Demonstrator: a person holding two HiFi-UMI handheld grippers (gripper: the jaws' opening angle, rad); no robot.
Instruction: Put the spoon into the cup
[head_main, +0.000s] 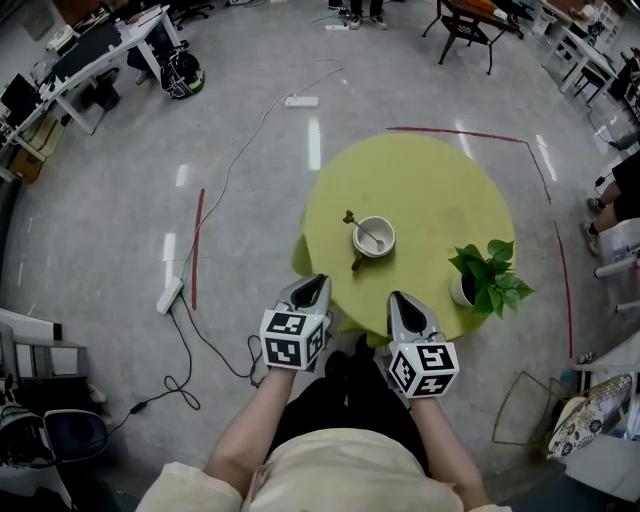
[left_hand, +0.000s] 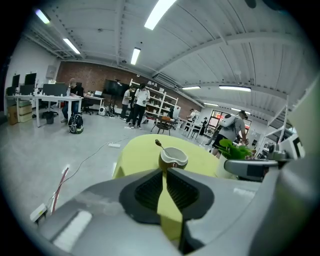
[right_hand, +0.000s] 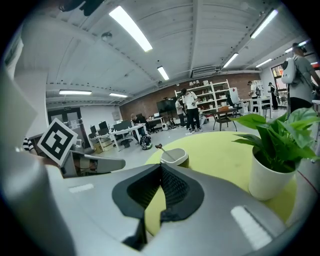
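Observation:
A white cup (head_main: 376, 238) stands near the middle of the round yellow-green table (head_main: 430, 180). The spoon (head_main: 364, 232) rests inside it, its dark handle end sticking out over the far-left rim. Both grippers hang at the table's near edge, apart from the cup. My left gripper (head_main: 318, 282) holds nothing; its jaws stand a thin slit apart (left_hand: 163, 170), and the cup (left_hand: 173, 157) and spoon (left_hand: 158, 143) show beyond them. My right gripper (head_main: 397, 298) is empty, its tips meeting (right_hand: 161, 166), with the cup (right_hand: 174, 157) and spoon (right_hand: 160, 147) ahead.
A potted green plant (head_main: 487, 275) in a white pot (right_hand: 272, 177) stands at the table's near right. A power strip (head_main: 170, 294) with cables and red tape lines lie on the floor at the left. Desks, chairs and people are further off.

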